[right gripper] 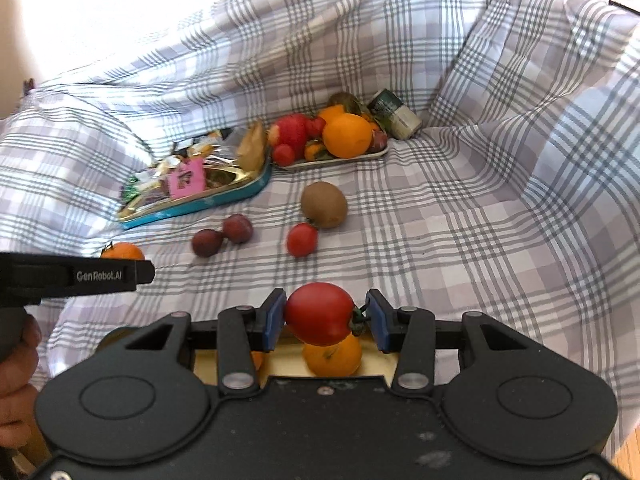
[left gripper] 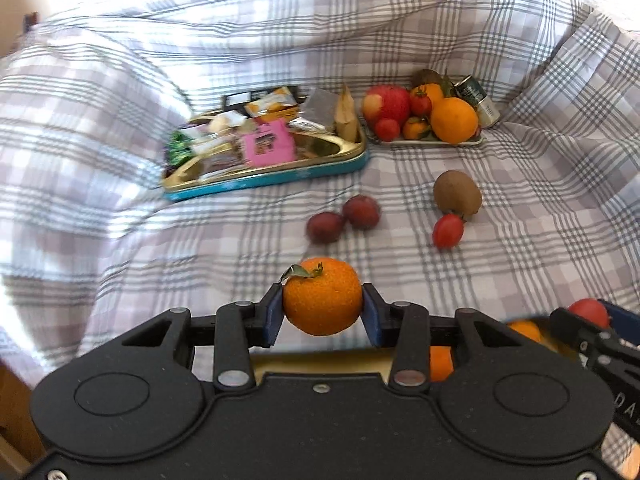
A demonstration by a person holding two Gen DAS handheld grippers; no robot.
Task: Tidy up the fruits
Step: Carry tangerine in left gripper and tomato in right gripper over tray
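Where plaid wrinkles: round (pebbly) tangerine (left gripper: pixel 322 301).

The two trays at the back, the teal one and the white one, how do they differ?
The teal tray holds wrapped snacks and packets; the white tray holds piled fruit: an apple, oranges, tomatoes. The teal tray is larger, with a shiny gold inside; the white tray is smaller and plain. The teal tray sits left, the white tray right. Both rest on the plaid cloth, close together.
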